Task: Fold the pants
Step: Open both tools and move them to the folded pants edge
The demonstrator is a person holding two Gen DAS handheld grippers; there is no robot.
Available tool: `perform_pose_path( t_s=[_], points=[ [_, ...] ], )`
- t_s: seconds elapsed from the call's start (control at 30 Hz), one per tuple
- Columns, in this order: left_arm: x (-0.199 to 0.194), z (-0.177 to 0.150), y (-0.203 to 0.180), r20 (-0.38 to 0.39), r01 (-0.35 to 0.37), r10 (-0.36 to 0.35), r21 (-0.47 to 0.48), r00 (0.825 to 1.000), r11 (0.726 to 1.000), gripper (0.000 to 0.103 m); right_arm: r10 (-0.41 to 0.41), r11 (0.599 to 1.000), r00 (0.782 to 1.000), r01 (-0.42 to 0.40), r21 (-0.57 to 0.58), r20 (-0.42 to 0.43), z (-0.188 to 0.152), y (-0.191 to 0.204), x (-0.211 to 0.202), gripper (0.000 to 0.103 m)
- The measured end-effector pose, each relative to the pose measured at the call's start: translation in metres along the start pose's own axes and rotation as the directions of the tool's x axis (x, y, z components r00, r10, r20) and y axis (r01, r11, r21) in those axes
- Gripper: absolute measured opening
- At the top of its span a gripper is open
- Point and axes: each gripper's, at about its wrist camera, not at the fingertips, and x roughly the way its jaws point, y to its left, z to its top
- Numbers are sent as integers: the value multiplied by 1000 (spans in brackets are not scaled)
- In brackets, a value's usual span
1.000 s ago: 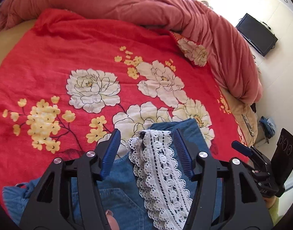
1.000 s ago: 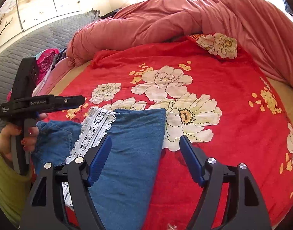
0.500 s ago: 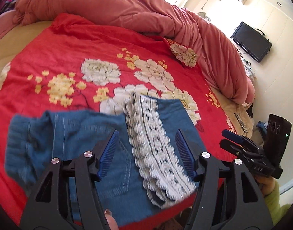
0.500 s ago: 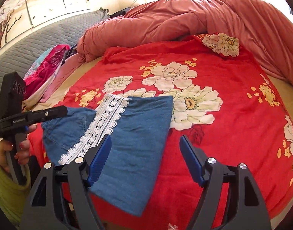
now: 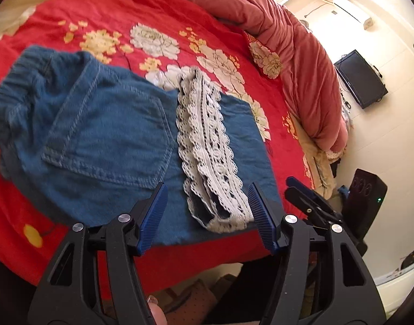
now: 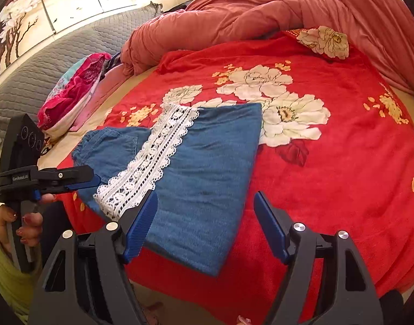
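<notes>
Already folded over, denim pants (image 6: pixel 207 178) lie flat at the near edge of a bed (image 6: pixel 342 189) under a red floral blanket (image 6: pixel 329 162), within easy reach for the next crease. Their white lace band (image 5: pixel 207 146) runs across the middle. Both the left hand-held gripper (image 5: pixel 207 214) and the right hand-held gripper (image 6: pixel 204 222) hover above the near hem, jaws apart, holding nothing.

Black gripper (image 6: pixel 204 226), blue ribbed pads, yellow-green sleeve (image 6: pixel 6 276)

left tool (image 5: pixel 207 216) drawn back — pants (image 5: pixel 120 140) released, lying flat
</notes>
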Motion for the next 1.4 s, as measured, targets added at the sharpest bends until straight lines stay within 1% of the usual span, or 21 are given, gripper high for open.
perform_pose_path(
  t_s=[0.13,0.23,0.27,0.3,0.33,0.37,0.4,0.47,0.5,0.53,0.57,0.63,0.67,0.73,0.83,0.93,1.03,1.17,1.27,1.3,1.4],
  points=[
    [12,-11,0,-52,27,-31,-64,998,998,54,17,1000,1000,-16,27,-14,-6,-4,3,72],
    [22,-16,-1,-62,30,-37,-102,997,994,53,27,999,999,-26,37,-18,-10,-7,5,72],
    [26,-18,-2,-63,24,-31,-108,998,994,47,32,999,999,-31,44,-21,-11,-8,6,72],
    [29,-18,-3,-67,22,-29,-110,997,994,42,37,998,999,-36,46,-24,-12,-9,7,72],
    [35,-20,-5,-72,9,-17,-112,997,994,34,41,998,999,-40,49,-27,-12,-9,9,72],
    [38,-21,-6,-73,7,-16,-115,997,993,22,41,998,999,-40,49,-33,-13,-9,11,72],
    [42,-22,-6,-76,8,-17,-118,997,993,20,42,998,998,-40,46,-41,-14,-9,13,72],
    [44,-23,-7,-77,-11,3,-110,997,994,15,39,998,997,-37,42,-60,-17,-9,19,72],
    [41,-23,-8,-75,-13,5,-102,997,995,15,35,999,997,-33,30,-69,-18,-8,21,69],
    [37,-23,-8,-68,-14,7,-93,998,996,14,24,1000,997,-23,9,-72,-19,-5,21,50],
    [29,-24,-11,-56,-24,21,-67,998,997,14,15,1000,997,-16,-19,-70,-19,0,20,46],
    [20,-28,-15,-33,-70,70,-9,997,998,14,4,998,998,-8,-70,-62,-20,8,16,47],
    [19,-30,-13,-37,-88,88,-3,995,996,14,-20,996,998,14,-83,-63,-20,10,17,51],
    [22,-34,-6,-58,-100,99,-10,993,995,15,-54,995,995,46,-91,-81,-22,10,22,57],
    [28,-38,-3,-66,-123,123,-3,990,992,17,-67,994,993,59,-89,-95,-25,7,25,58],
    [27,-37,-8,-60,-141,143,22,988,990,18,-109,990,991,101,-97,-80,-24,8,19,66],
    [25,-36,-12,-49,-158,160,41,986,987,22,-97,990,995,96,-107,-6,-20,11,3,66],
    [17,-35,-16,-28,-192,195,72,980,979,31,-87,985,995,91,-144,39,-16,22,-6,66],
    [11,-33,-18,-7,-225,227,95,974,970,36,-72,982,997,77,-174,34,-16,33,-2,66],
    [9,-33,-19,6,-246,247,108,969,963,36,-67,980,997,70,-185,25,-17,36,1,66],
    [8,-32,-22,31,-289,288,140,957,947,38,-84,975,996,78,-206,-21,-22,41,16,66]
  ],
)
